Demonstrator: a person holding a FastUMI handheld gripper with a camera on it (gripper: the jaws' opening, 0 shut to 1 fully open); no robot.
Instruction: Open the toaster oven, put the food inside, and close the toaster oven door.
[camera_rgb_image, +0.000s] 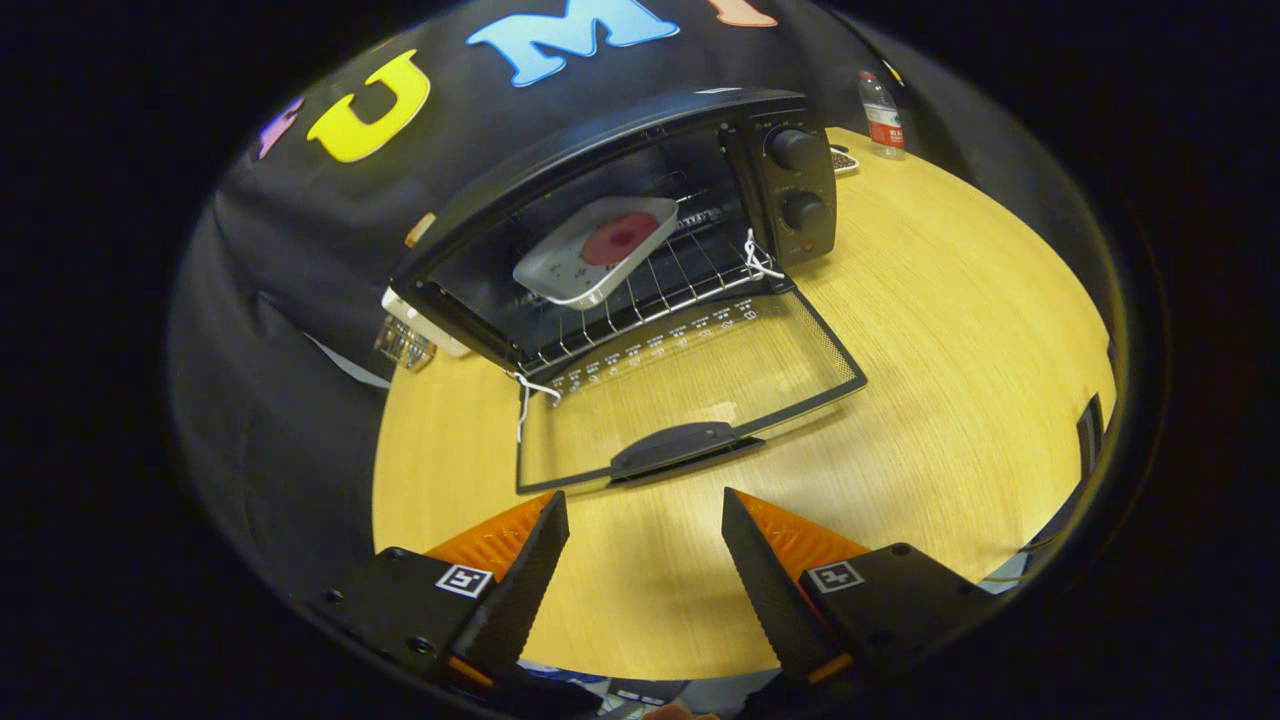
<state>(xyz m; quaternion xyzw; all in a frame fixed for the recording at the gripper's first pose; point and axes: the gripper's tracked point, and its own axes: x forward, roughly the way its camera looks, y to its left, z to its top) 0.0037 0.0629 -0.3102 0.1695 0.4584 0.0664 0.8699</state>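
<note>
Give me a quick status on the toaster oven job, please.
Gripper open, holding nothing. Tray of food on the rack inside toaster oven. Door down flat, handle just ahead of fingers, path unobstructed.

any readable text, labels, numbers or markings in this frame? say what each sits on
Nothing here reads as clear words.
White print row along the hinge edge of the oven door: too small to read.
Marks around the toaster oven knobs: too blurred.
Bottle label: unreadable.
Square black-and-white tags by the open gripper: patterns, not text.
Tray with the food: small dots, no legible print.
</note>
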